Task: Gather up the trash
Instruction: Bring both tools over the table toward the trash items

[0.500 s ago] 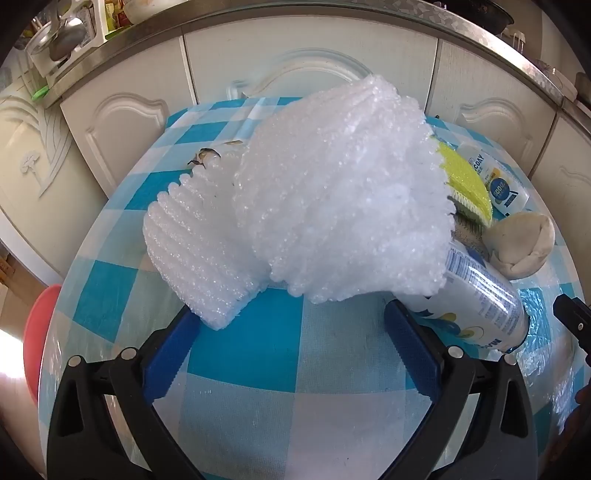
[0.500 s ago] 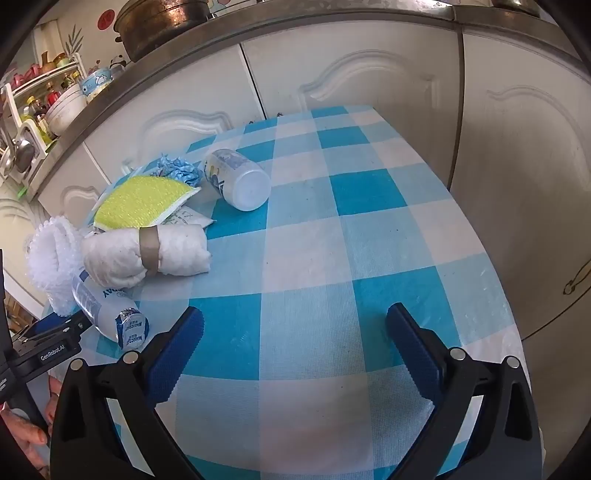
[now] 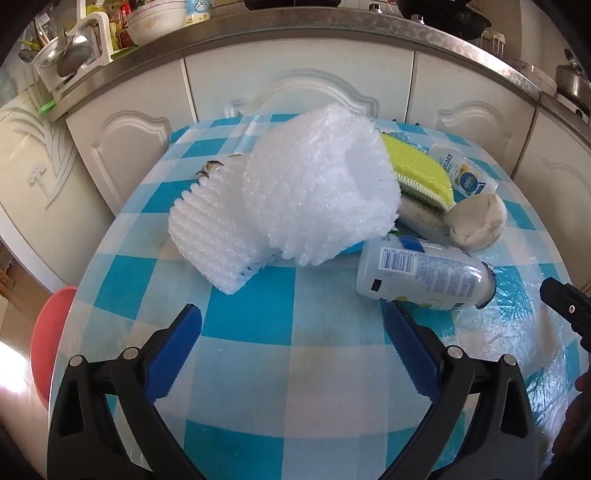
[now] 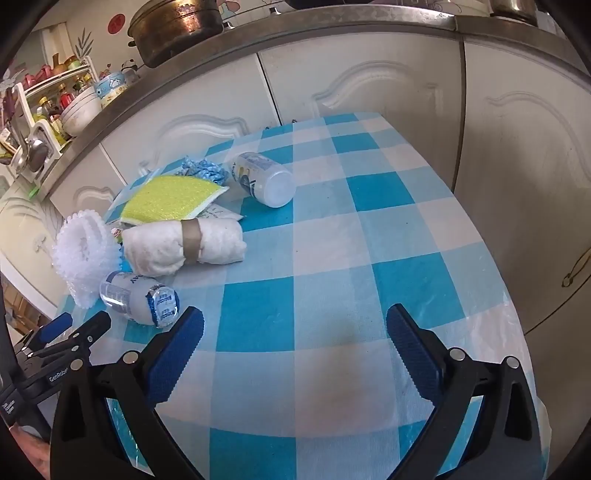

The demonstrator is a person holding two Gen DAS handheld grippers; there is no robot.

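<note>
my left hand-held gripper [image 3: 291, 325] hangs low over the near edge of the surface [image 3: 295, 354], jaws spread wide, nothing between them. my right hand-held gripper [image 4: 295, 325] sits the same way: low, wide open, holding nothing, over bare checked cloth.

left to right, from the left wrist view: red basin [image 3: 48, 343] below the surface edge; white foam netting [image 3: 288, 192], a crumpled heap just ahead of the left jaws, not touching them; yellow sponge [image 3: 417, 166] behind it, partly hidden by the netting; a small bottle [image 3: 421, 273] on its side just beyond my right-hand finger; rolled white cloth [image 3: 476, 221] past that; a second bottle [image 3: 461, 173] further back.

right wrist view: netting [image 4: 81, 254] at far left, bottle [image 4: 140, 295] with foil cap toward me, near my left finger; cloth roll [image 4: 184, 247] banded with tape; sponge [image 4: 170, 199]; blue shredded scrap [image 4: 203, 170]; the other bottle [image 4: 262, 181]. all trash sits clustered left; right half of the cloth is open.

blue-and-white checked cover, clear plastic over it. cream cabinet doors [image 4: 369, 81] behind, metal-edged counter above with a pot [image 4: 173, 26] and dish rack [image 3: 70, 55].
</note>
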